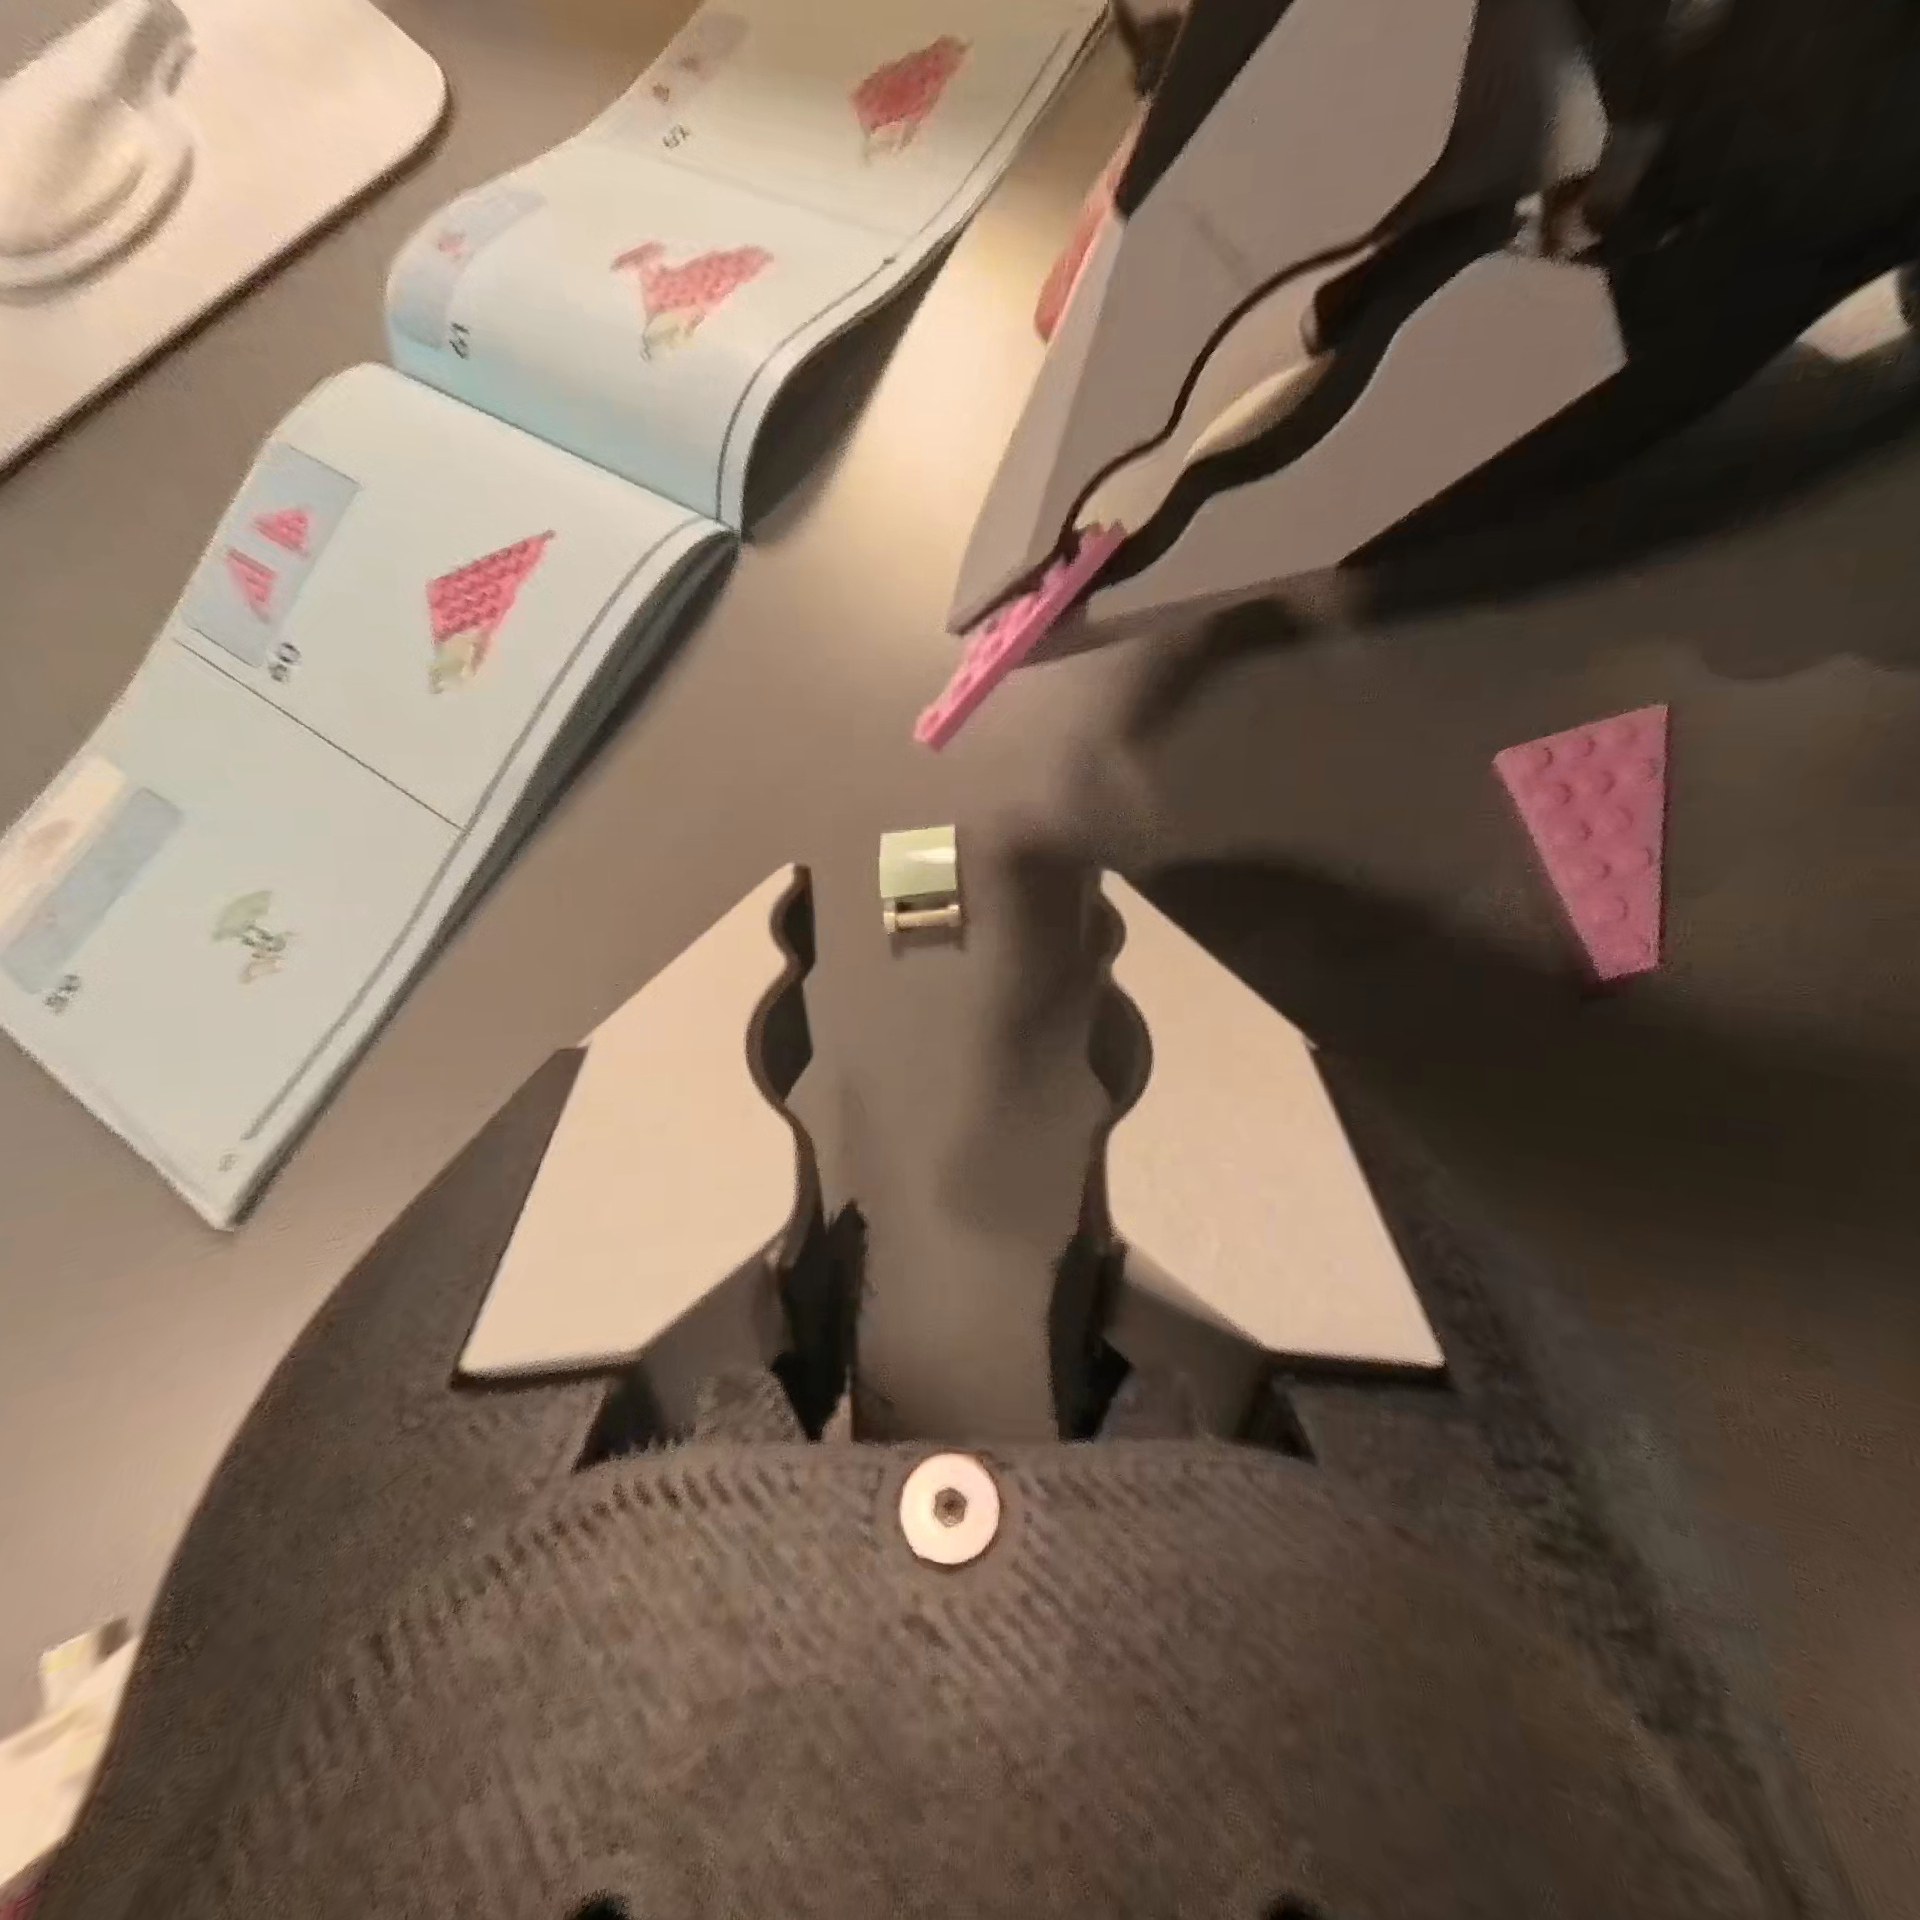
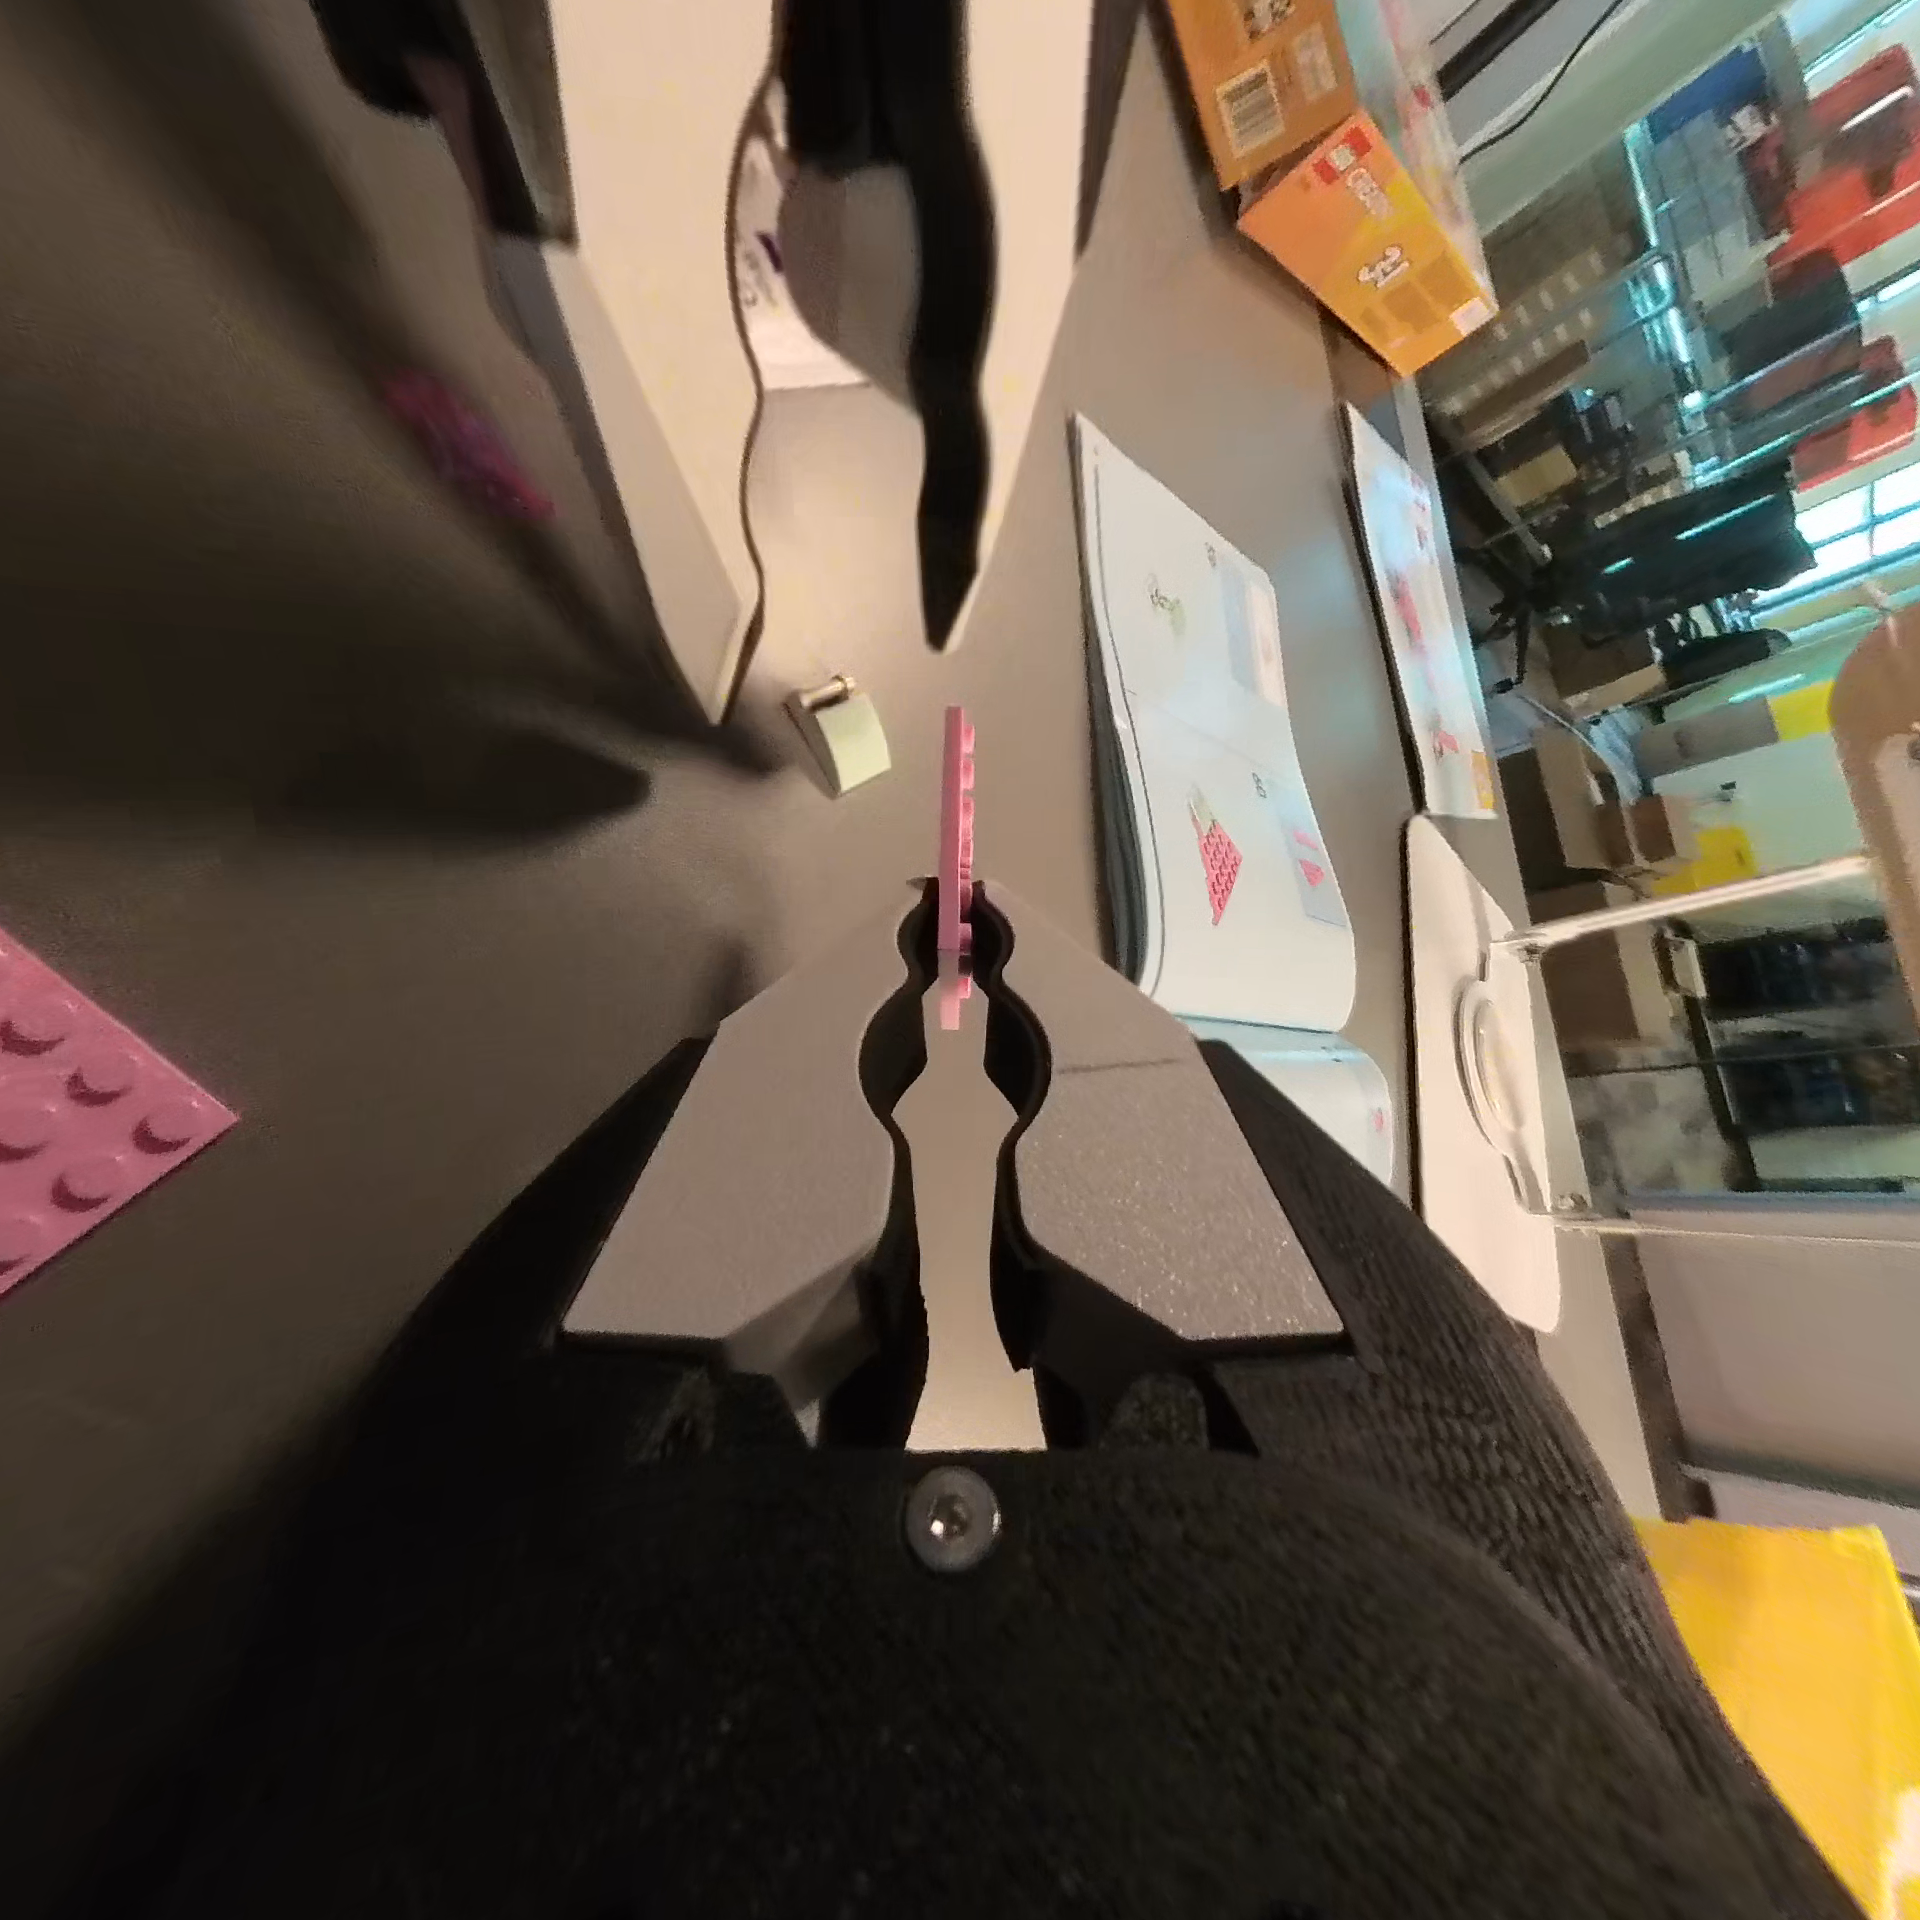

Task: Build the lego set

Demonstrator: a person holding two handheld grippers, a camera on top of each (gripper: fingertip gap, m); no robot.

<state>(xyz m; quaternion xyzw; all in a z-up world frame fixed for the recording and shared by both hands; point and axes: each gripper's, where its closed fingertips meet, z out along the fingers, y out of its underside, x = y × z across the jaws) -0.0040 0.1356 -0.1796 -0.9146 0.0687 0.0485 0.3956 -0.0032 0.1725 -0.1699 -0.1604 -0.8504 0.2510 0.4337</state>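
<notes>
Pink is what catches the eye: the right gripper (image 2: 954, 914) is clamped on a thin pink studded plate (image 2: 956, 810), held edge-on, both pads pressing its flat sides and most of the plate poking out past the tips. It hangs just above and beyond the little pale green hinge brick (image 1: 918, 878), which I'll use as the landmark. That brick sits flat on the grey table (image 1: 1351, 1143), its small bar end toward the left gripper (image 1: 951, 904). The left one is spread wide with nothing in it, its two fingertips flanking the brick on either side without touching. A second pink wedge plate (image 1: 1595, 836) lies flat well off to the right of the brick, and the open instruction booklet (image 1: 416, 675) lies to its left, with a white mat (image 1: 312, 208) farther out past that. My read is we're mid-handling: one piece is up in the air, the green one is lying free between open jaws. Anything that joins them would need the brick steadied, since it's tiny and would probably skate on that smooth top.
</notes>
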